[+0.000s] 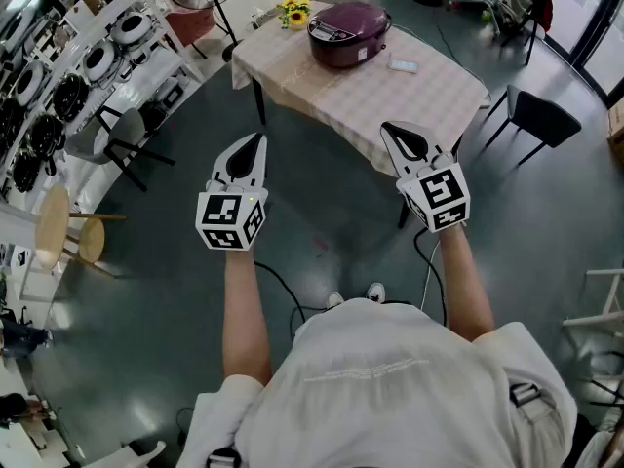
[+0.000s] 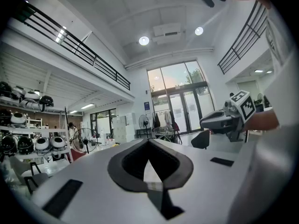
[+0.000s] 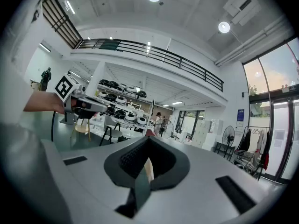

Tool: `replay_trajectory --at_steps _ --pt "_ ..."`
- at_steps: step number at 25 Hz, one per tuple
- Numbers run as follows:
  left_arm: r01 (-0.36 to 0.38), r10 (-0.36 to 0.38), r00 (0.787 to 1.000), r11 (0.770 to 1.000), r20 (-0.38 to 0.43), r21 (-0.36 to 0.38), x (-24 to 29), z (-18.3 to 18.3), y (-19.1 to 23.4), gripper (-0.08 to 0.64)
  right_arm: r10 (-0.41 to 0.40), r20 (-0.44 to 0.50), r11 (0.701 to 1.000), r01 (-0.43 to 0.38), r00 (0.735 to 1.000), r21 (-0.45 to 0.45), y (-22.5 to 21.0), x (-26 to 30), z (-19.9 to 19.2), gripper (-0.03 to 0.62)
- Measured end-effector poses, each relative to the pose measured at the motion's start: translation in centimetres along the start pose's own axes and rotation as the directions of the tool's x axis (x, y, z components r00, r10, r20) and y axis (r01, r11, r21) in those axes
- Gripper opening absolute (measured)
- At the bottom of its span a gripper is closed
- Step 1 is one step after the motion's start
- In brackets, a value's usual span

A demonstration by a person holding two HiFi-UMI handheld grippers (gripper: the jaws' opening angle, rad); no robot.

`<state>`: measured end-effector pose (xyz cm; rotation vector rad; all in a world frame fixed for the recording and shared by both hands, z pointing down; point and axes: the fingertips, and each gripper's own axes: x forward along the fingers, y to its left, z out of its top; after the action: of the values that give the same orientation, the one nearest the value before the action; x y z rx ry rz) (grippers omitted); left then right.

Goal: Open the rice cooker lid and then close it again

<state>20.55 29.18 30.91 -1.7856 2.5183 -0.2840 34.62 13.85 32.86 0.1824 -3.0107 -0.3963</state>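
Standing well back from everything, so I'd say the task hasn't started: this is the approach before the opening step. Nearest the camera, the left gripper [image 1: 255,144] and the right gripper [image 1: 392,135] are both held out level in front of the person. Each one's own view shows its jaws pressed together with nothing between them, just the room beyond.

Past the grippers there's a stretch of dark floor, then the table [image 1: 390,96] with a pale checked cloth. The rice cooker [image 1: 348,33] sits toward the far side of it, well apart from both grippers. Near it are a small flat thing that may be a phone [image 1: 403,65] and some yellow flowers [image 1: 293,12] at the far corner.

My guess for the next move is to walk up to the table, then get one gripper onto the lid's release or its front edge, maybe with the other steadying the body.

The cooker itself is a squat, rounded, dark purple pot with a glossy top. Its lid is down flat. From this far off I can't make out the latch or handle.
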Motion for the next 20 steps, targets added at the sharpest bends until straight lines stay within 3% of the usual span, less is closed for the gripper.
replay_trajectory --at_steps 5,13,20 --pt "0.029 -0.029 1.0 0.999 -0.002 0.045 -0.3 0.0 -1.6 0.013 0.002 0.012 1.0 -0.002 1.0 0.018 -0.3 -0.7 0.1 0.025" --pt "-0.015 0.018 0.999 0.995 -0.035 0.098 -0.6 -1.0 -1.7 0.012 0.009 0.041 0.998 -0.011 0.999 0.062 0.2 -1.1 -0.3 0.025" --pt "0.017 -0.015 0.999 0.998 -0.039 0.063 -1.2 -1.5 -2.3 0.012 0.056 0.031 0.988 -0.06 0.998 0.145 0.9 -1.0 -0.7 0.025"
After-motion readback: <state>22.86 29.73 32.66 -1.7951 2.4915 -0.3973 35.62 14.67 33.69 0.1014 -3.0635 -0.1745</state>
